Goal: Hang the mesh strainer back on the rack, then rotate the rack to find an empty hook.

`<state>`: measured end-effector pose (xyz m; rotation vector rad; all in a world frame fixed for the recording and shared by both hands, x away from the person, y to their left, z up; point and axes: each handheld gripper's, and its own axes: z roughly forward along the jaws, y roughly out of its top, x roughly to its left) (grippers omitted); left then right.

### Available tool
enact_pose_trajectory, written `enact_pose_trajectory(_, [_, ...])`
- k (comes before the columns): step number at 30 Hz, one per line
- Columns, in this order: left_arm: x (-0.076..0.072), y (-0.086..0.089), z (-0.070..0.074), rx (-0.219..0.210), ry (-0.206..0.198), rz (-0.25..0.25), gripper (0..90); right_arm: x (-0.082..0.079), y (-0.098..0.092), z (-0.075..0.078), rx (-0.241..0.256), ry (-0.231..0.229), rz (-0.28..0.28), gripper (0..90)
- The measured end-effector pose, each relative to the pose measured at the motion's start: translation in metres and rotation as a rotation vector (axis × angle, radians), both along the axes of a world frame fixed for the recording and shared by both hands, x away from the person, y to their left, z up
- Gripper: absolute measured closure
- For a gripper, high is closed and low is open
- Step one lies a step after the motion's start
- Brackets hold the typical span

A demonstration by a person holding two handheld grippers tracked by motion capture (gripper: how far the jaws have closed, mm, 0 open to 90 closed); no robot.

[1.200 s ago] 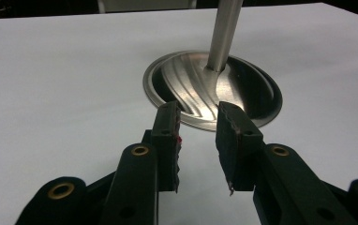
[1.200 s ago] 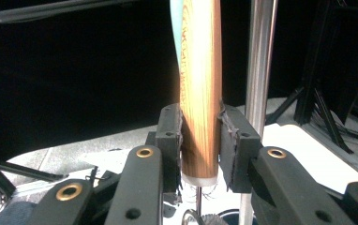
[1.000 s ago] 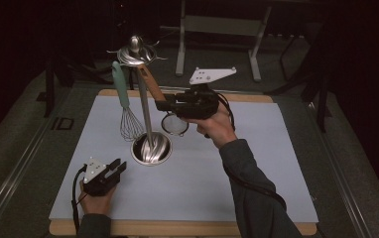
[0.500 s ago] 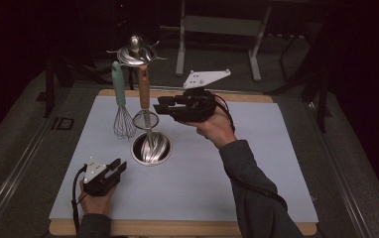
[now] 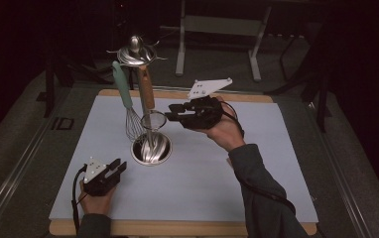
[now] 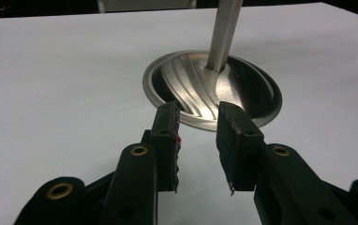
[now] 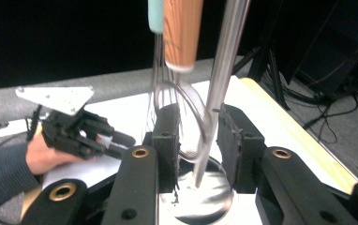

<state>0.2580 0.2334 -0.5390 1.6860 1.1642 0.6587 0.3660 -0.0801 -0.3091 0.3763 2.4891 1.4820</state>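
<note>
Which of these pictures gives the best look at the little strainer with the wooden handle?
The high view: there the strainer shows whole, hanging from the stand beside the whisk, with the right gripper open just short of it. The right gripper view shows its wooden handle and wire rim close but blurred. The left gripper view shows the stand's base.

A white mat (image 5: 237, 168) covers the wooden desk (image 5: 187, 228); beyond it, a metal frame (image 5: 217, 29) stands on dark floor (image 5: 356, 148)

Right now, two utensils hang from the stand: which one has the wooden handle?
The small strainer has the wooden handle; it hangs nearer the right gripper. The whisk beside it has a mint-green handle instead.
</note>
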Motion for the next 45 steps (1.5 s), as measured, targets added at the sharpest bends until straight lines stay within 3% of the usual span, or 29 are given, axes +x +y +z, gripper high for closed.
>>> enact_pose_trajectory(13, [-0.001, -0.002, 0.001, 0.013, -0.01, -0.003, 69.9, -0.003, -0.018, -0.014, -0.1, -0.015, -0.023, 67.7])
enact_pose_trajectory(20, [-0.004, 0.003, 0.008, -0.048, -0.029, 0.005, 75.7, -0.006, -0.038, -0.035, -0.126, 0.002, -0.05, 66.7])
enact_pose_trajectory(27, [-0.008, 0.001, 0.031, -0.065, -0.074, -0.022, 89.8, -0.007, -0.06, -0.063, -0.178, 0.021, -0.097, 66.8])
enact_pose_trajectory(30, [-0.011, 0.002, 0.044, -0.079, -0.109, -0.023, 90.0, -0.006, -0.07, -0.076, -0.193, 0.05, -0.115, 67.2])
enact_pose_trajectory(37, [-0.014, 0.006, 0.075, -0.099, -0.173, -0.049, 89.9, -0.009, -0.09, -0.104, -0.237, 0.065, -0.173, 69.7])
enact_pose_trajectory(45, [-0.009, 0.008, 0.107, -0.125, -0.235, -0.053, 89.8, -0.013, -0.104, -0.123, -0.276, 0.072, -0.244, 69.5])
